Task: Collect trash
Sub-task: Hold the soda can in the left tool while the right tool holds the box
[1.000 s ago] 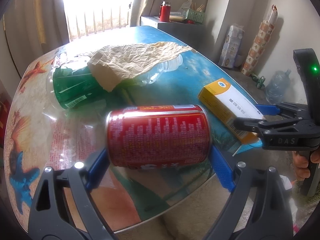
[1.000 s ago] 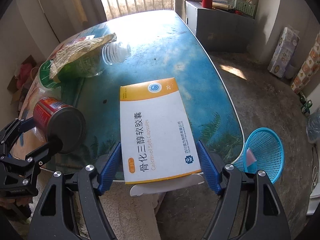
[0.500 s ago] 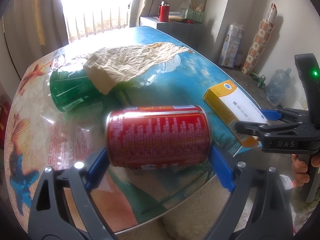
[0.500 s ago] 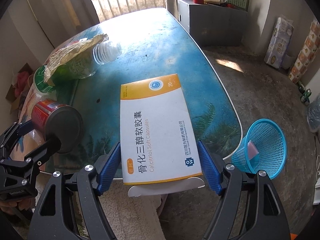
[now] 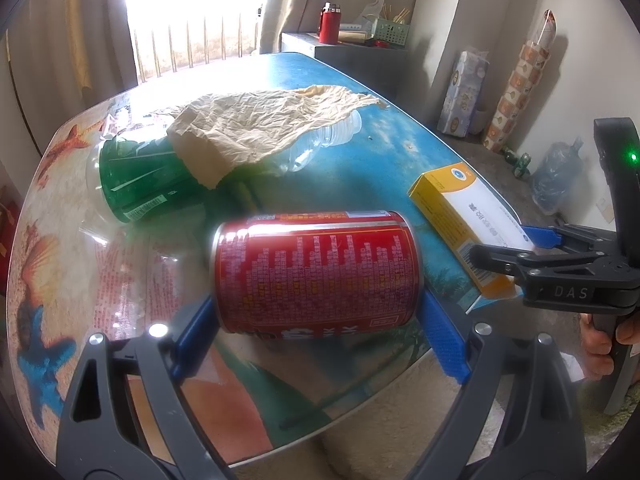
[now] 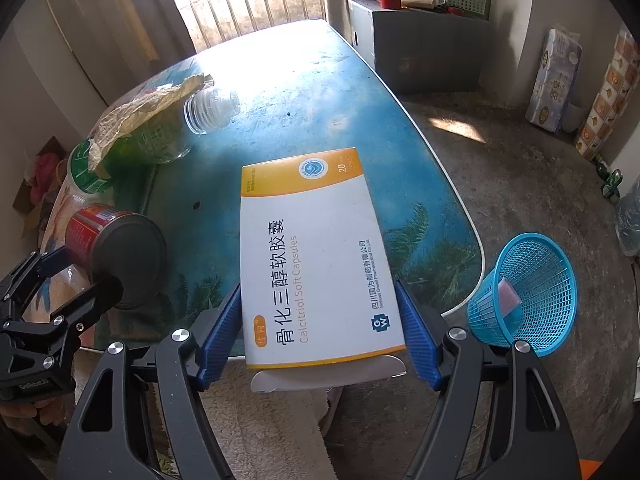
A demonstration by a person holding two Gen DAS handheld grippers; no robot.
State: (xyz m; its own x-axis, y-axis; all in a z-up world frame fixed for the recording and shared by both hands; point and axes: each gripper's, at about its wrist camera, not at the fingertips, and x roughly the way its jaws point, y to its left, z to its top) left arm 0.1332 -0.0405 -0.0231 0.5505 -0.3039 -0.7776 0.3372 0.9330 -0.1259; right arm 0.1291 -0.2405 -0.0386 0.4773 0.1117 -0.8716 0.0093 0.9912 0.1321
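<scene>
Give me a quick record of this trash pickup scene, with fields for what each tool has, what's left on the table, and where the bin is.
left tool: shut on red can, gripped end to end
right tool: shut on medicine box, held by its long sides
left on table: green plastic bottle lying down, crumpled brown paper draped over it
bin: blue mesh basket on the floor by the table's corner
in bin: something pink

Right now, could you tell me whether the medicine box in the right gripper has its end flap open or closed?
Open. The near end of the medicine box shows a white flap sticking out past its orange edge, between the fingers.
</scene>
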